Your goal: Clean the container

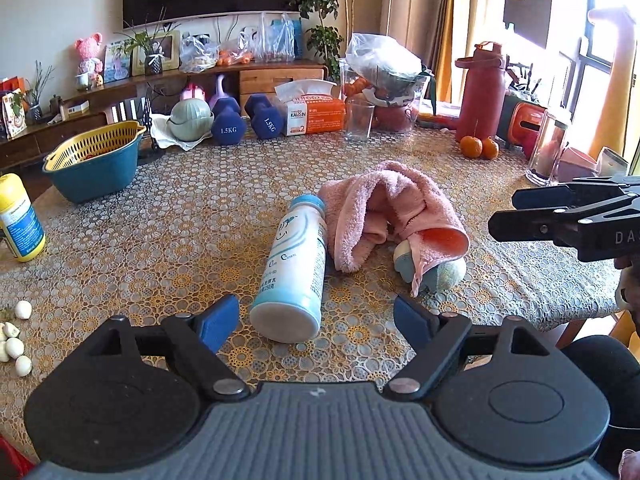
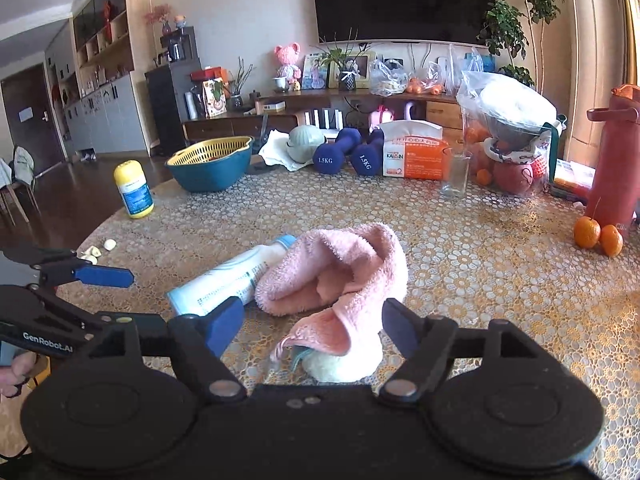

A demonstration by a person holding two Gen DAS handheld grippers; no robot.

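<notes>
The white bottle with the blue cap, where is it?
The white bottle lies on its side on the table, right ahead of the open left gripper, its cap end touching the pink towel.

The bottle (image 1: pixel 291 268) is white with pale-blue cap and markings; the towel (image 1: pixel 390 210) is pink. The tablecloth (image 1: pixel 192 208) shows gold floral lacework, perhaps over grey.

Bright sun comes in from the window (image 1: pixel 600 40) at the upper right of my left view, so that corner is washed out white. It makes shiny glare on the tablecloth (image 2: pixel 500 216) at the right of my right view. Both pictures bend round at the edges, with dark corners. The middle looks sharp; far things look a little soft.
</notes>
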